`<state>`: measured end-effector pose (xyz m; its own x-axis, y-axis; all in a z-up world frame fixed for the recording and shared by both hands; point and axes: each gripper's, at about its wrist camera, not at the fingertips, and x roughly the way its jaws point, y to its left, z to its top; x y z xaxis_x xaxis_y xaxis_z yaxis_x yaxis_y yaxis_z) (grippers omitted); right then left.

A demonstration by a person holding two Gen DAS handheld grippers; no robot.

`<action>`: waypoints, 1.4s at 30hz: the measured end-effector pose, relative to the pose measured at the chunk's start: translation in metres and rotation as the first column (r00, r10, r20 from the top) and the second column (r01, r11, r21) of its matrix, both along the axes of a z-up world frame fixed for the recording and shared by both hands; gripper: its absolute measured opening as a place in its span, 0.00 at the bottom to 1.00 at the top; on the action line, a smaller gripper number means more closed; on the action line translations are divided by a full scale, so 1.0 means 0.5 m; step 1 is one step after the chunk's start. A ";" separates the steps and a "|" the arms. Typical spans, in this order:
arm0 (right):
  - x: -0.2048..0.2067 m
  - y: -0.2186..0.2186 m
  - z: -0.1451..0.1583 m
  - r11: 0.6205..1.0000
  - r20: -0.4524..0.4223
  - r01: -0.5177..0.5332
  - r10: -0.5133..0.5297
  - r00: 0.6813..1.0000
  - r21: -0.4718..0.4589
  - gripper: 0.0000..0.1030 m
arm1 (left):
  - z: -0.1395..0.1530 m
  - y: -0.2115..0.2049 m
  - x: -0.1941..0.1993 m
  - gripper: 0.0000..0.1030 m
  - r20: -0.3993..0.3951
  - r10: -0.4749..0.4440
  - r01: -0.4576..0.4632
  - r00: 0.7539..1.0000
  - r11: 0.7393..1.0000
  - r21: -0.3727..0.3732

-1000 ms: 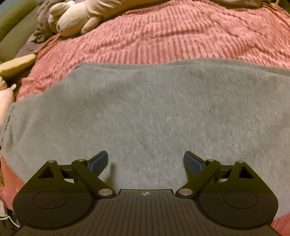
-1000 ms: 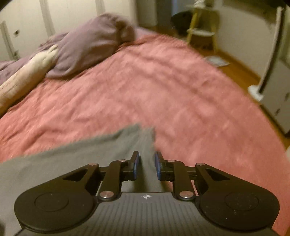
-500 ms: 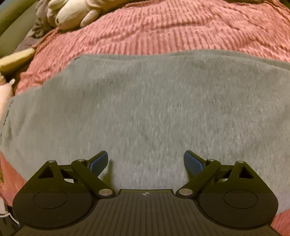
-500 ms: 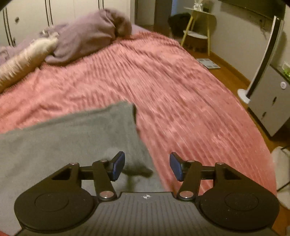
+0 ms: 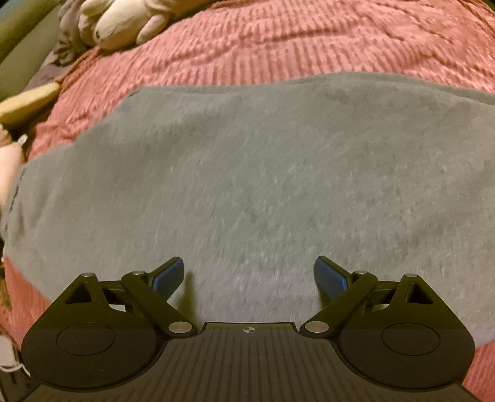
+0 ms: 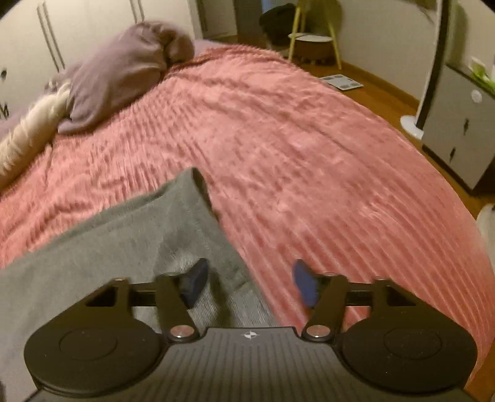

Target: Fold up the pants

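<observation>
The grey pants (image 5: 247,173) lie flat and folded on the pink ribbed bedspread (image 5: 278,43). My left gripper (image 5: 249,275) is open and empty, just above the middle of the pants near their front edge. In the right wrist view the pants' right end (image 6: 148,228) lies on the bedspread (image 6: 309,154), with its far corner slightly raised. My right gripper (image 6: 247,284) is open and empty over that end's near right edge, the left finger over cloth and the right finger over bedspread.
A cream plush toy (image 5: 123,21) lies at the bed's far left. A purple blanket heap (image 6: 123,71) and a cream plush (image 6: 27,133) lie at the far side. A stool (image 6: 312,43), a scale (image 6: 340,82) and a grey cabinet (image 6: 461,130) stand on the floor right of the bed.
My right gripper opened and let go of the pants' end, which now lies on the bed. My left gripper stayed open and shifted slightly over the pants.
</observation>
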<state>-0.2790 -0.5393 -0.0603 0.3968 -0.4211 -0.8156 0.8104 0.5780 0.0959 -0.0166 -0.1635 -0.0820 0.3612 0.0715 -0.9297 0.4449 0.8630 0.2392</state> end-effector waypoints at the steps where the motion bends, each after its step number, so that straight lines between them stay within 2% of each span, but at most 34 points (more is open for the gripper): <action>1: -0.014 0.006 -0.001 1.000 -0.017 -0.005 0.005 1.000 0.016 0.73 | 0.001 0.001 0.000 0.92 -0.006 0.007 -0.007 1.000 1.000 -0.005; 4: -0.071 0.022 -0.011 0.988 -0.001 0.034 -0.034 0.999 0.148 0.73 | 0.003 -0.001 -0.001 0.92 -0.014 0.011 -0.012 1.000 1.000 -0.018; 7: -0.128 0.036 -0.052 0.953 0.061 0.091 -0.114 0.992 0.289 0.72 | 0.000 -0.011 -0.010 0.92 -0.017 -0.005 0.005 1.000 1.000 -0.014; 10: -0.151 0.037 -0.087 0.923 0.140 0.130 -0.192 0.971 0.361 0.70 | 0.001 -0.024 -0.020 0.92 -0.013 -0.034 0.034 0.999 0.999 -0.006; 12: -0.150 0.031 -0.097 0.910 0.163 0.164 -0.241 0.957 0.382 0.70 | 0.003 -0.031 -0.026 0.92 -0.003 -0.051 0.051 0.999 0.999 0.001; 14: -0.140 0.028 -0.097 0.908 0.207 0.164 -0.258 0.944 0.386 0.69 | 0.002 -0.033 -0.029 0.93 0.001 -0.058 0.058 0.998 0.998 0.007; 15: -0.132 0.029 -0.093 0.912 0.216 0.155 -0.250 0.944 0.379 0.58 | 0.001 -0.034 -0.030 0.93 0.001 -0.058 0.058 0.998 0.998 0.011; 16: -0.122 0.027 -0.086 0.920 0.221 0.135 -0.227 0.948 0.367 0.38 | 0.001 -0.035 -0.031 0.93 0.001 -0.055 0.055 0.998 0.998 0.012; 17: -0.117 0.029 -0.081 0.924 0.237 0.111 -0.207 0.949 0.366 0.28 | 0.001 -0.035 -0.030 0.93 0.000 -0.052 0.052 0.999 0.999 0.011; 18: -0.114 0.029 -0.078 0.922 0.263 0.086 -0.196 0.945 0.377 0.25 | 0.000 -0.036 -0.030 0.92 -0.003 -0.050 0.050 0.999 0.999 0.008; 19: -0.110 0.031 -0.076 0.923 0.282 0.064 -0.182 0.942 0.380 0.25 | 0.000 -0.038 -0.031 0.92 -0.006 -0.050 0.050 0.999 0.999 0.005; 21: -0.103 0.029 -0.077 0.930 0.259 0.063 -0.165 0.952 0.363 0.27 | 0.001 -0.045 -0.035 0.93 -0.009 -0.055 0.055 0.998 0.998 0.007; 24: -0.108 0.011 -0.104 0.899 0.251 0.097 -0.220 0.942 0.426 0.32 | 0.004 -0.053 -0.039 0.93 -0.005 -0.074 0.074 0.997 0.997 0.012; 26: -0.105 0.005 -0.109 0.896 0.263 0.099 -0.231 0.937 0.432 0.35 | 0.005 -0.053 -0.041 0.93 -0.002 -0.082 0.082 0.997 0.997 0.013; 28: -0.100 0.008 -0.108 0.898 0.274 0.086 -0.221 0.936 0.431 0.47 | 0.003 -0.051 -0.042 0.93 -0.005 -0.080 0.080 0.997 0.997 0.012; 30: -0.088 0.010 -0.108 0.907 0.274 0.071 -0.199 0.941 0.415 0.54 | 0.002 -0.048 -0.039 0.93 -0.011 -0.069 0.069 0.998 0.998 0.006; 32: -0.078 0.017 -0.103 0.924 0.249 0.068 -0.172 0.953 0.378 0.49 | 0.003 -0.046 -0.037 0.93 -0.018 -0.056 0.056 0.998 0.998 0.001; 34: -0.079 0.017 -0.098 0.933 0.234 0.081 -0.171 0.957 0.352 0.22 | 0.005 -0.042 -0.037 0.93 -0.021 -0.047 0.047 0.999 0.999 -0.006; 36: -0.081 0.019 -0.089 0.935 0.240 0.086 -0.176 0.955 0.344 0.21 | 0.006 -0.038 -0.037 0.93 -0.023 -0.045 0.044 0.999 0.999 -0.008; 39: -0.056 0.050 -0.048 0.971 0.230 0.026 -0.082 0.970 0.236 0.19 | 0.010 -0.026 -0.038 0.93 -0.022 -0.042 0.041 0.999 0.999 -0.013; 42: -0.030 0.073 -0.013 0.983 0.247 -0.006 -0.041 0.968 0.186 0.19 | 0.015 -0.005 -0.035 0.93 -0.023 -0.031 0.030 0.999 0.999 -0.041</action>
<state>-0.2938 -0.5030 -0.0666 0.5905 -0.2823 -0.7561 0.7574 0.5173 0.3984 -0.0340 -0.1660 -0.0745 0.3410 0.0227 -0.9398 0.4760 0.8579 0.1934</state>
